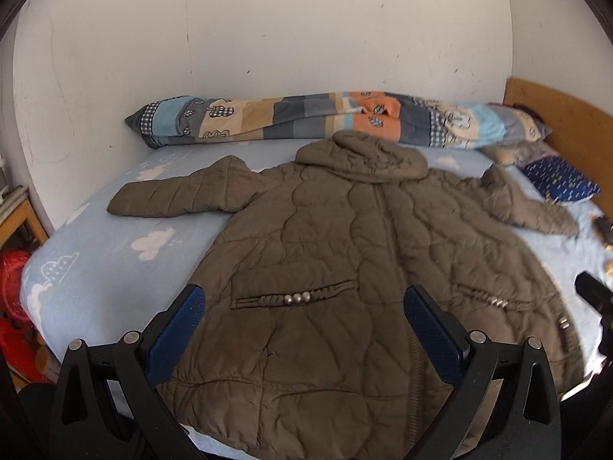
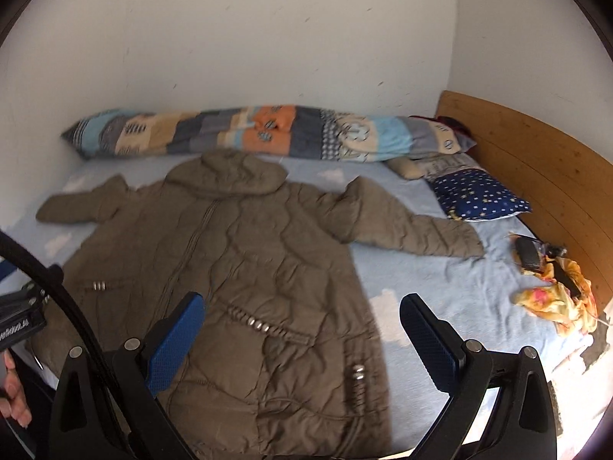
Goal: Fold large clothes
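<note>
A long olive quilted coat (image 1: 345, 253) (image 2: 237, 260) lies flat and face up on the bed, hood toward the wall, both sleeves spread out to the sides. My left gripper (image 1: 304, 318) hovers open above the coat's lower left part, near a pocket with metal snaps (image 1: 297, 299). My right gripper (image 2: 302, 326) is open above the coat's lower right edge, its right finger (image 2: 425, 341) over bare sheet. Neither holds anything. The other gripper's black body (image 1: 597, 299) (image 2: 19, 314) shows at the edge of each view.
The bed has a light blue cloud-print sheet (image 1: 103, 245) (image 2: 440, 283). A patchwork rolled quilt (image 1: 306, 119) (image 2: 249, 130) lies along the wall. A dark blue pillow (image 2: 479, 195) and a wooden headboard (image 2: 536, 168) are on the right. Yellow cloth with dark items (image 2: 555, 287) sits near the headboard.
</note>
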A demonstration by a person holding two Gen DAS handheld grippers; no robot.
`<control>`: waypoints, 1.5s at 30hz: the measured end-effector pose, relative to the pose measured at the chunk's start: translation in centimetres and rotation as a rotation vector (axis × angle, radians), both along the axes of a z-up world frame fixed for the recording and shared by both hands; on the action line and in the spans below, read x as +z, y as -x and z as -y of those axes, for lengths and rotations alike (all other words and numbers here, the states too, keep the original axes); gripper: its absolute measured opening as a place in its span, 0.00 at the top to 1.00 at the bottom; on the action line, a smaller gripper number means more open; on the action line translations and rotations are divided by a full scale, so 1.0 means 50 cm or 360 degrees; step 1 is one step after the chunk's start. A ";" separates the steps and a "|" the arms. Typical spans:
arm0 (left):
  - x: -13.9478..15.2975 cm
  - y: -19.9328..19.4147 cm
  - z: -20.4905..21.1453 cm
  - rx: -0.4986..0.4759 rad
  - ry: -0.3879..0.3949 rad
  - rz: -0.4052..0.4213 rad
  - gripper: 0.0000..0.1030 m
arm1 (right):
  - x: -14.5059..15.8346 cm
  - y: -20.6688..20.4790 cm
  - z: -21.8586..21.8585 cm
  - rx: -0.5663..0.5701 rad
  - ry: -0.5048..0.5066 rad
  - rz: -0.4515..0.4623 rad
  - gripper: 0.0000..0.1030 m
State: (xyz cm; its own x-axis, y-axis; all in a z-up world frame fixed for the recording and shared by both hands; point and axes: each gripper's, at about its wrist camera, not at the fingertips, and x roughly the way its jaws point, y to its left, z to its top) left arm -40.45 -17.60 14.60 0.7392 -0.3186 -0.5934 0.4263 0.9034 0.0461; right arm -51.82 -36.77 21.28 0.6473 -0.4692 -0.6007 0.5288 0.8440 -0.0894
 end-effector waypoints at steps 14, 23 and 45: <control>-0.068 -0.044 0.032 -0.0045 -0.0085 -0.0217 0.00 | -0.137 -0.062 0.005 0.0141 -0.0183 -0.0262 0.00; -0.077 -0.050 0.028 -0.0049 -0.0086 -0.0244 0.00 | -0.151 -0.065 0.008 0.0166 -0.0224 -0.0281 0.00; -0.076 -0.048 0.030 -0.0049 -0.0094 -0.0214 0.00 | -0.148 -0.051 0.025 0.0127 -0.0236 -0.0271 0.00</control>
State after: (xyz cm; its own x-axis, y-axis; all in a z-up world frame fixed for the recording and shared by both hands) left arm -38.03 -19.12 10.78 0.6421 -0.3012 -0.7050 0.4595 0.8873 0.0394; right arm -49.25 -38.03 13.87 0.5625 -0.3189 -0.7629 0.4476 0.8932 -0.0433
